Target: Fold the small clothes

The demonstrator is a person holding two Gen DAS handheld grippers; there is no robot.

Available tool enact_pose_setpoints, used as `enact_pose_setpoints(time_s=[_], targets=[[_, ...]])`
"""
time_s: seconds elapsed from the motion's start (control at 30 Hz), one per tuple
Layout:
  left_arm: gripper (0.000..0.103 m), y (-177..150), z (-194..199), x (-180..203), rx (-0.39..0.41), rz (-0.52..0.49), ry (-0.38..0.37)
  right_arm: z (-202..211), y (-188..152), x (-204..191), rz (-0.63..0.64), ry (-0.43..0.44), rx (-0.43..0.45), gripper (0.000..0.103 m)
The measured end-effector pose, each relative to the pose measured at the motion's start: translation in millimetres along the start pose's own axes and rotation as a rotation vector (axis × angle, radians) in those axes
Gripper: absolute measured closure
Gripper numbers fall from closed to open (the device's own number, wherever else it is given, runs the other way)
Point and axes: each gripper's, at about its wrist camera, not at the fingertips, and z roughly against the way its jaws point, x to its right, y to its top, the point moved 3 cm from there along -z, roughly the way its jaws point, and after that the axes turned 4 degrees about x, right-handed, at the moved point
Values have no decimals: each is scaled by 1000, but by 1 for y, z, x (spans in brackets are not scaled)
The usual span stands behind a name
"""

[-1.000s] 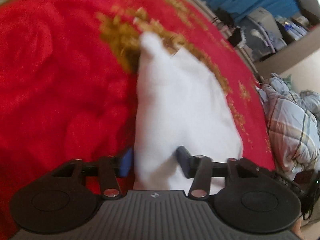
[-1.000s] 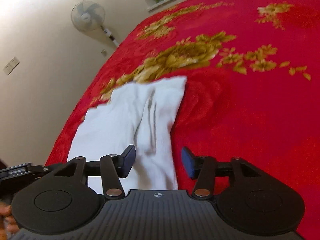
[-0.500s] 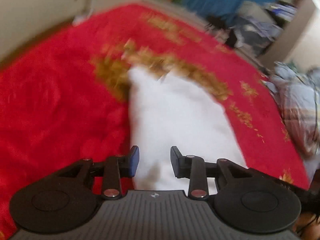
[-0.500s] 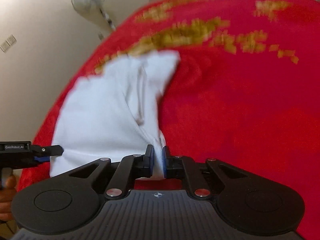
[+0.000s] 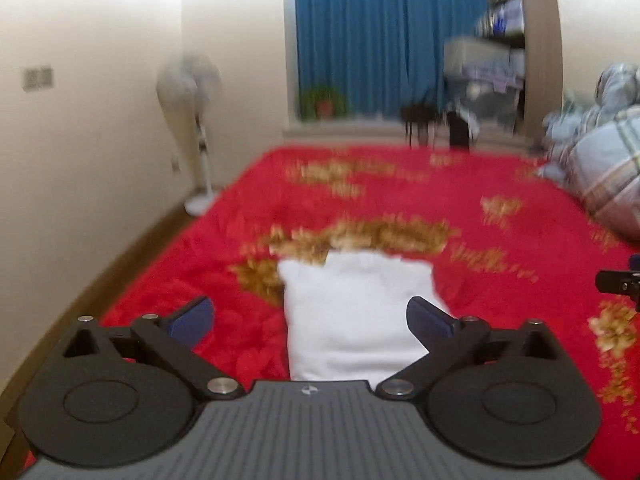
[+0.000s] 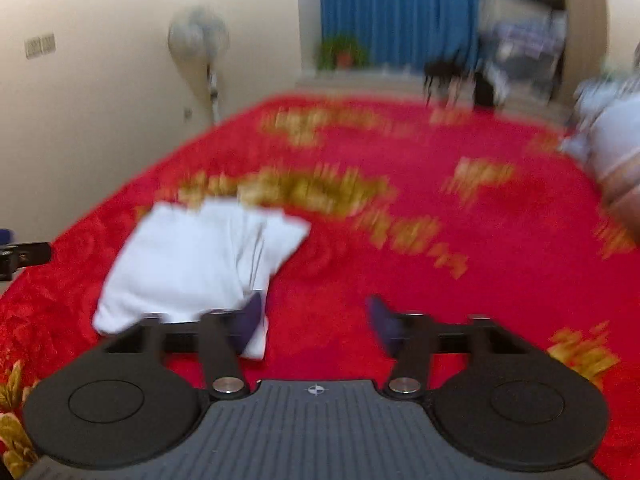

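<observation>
A small white garment (image 5: 356, 312) lies folded on the red flowered bedspread (image 5: 500, 240). In the left wrist view it sits straight ahead, between the fingers of my left gripper (image 5: 310, 318), which is wide open and empty above its near edge. In the right wrist view the garment (image 6: 192, 264) lies left of centre. My right gripper (image 6: 316, 316) is open and empty, its left finger (image 6: 250, 316) over the garment's near right corner. Both views are blurred by motion.
A standing fan (image 5: 192, 92) is by the left wall. A blue curtain (image 5: 368, 36) and a potted plant (image 5: 324, 102) are beyond the bed. A plaid quilt (image 5: 600, 160) is heaped at the right. The right gripper's tip (image 5: 618, 280) shows at the right edge.
Both grippers have opened and lifted back, tilting up so the room shows. The right gripper, shut on the garment's edge half a second ago, has let go. The garment lies flat.
</observation>
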Motion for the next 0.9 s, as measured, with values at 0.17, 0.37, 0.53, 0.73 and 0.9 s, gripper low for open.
enact_pose_setpoints(time_s=[0.17, 0.37, 0.53, 0.73, 0.9], targets=[[0, -24, 59, 23, 8, 141, 28, 67, -6, -9, 2, -55, 108, 4], [1, -72, 50, 28, -148, 105, 53, 47, -60, -32, -33, -11, 44, 1], [1, -77, 20, 31, -198, 118, 59, 23, -65, -41, -49, 15, -34, 1], [1, -85, 3, 34, -215, 108, 58, -7, -63, -32, -89, -33, -68, 1], [1, -87, -7, 36, -230, 125, 52, -13, -63, -37, -52, -16, -68, 1]])
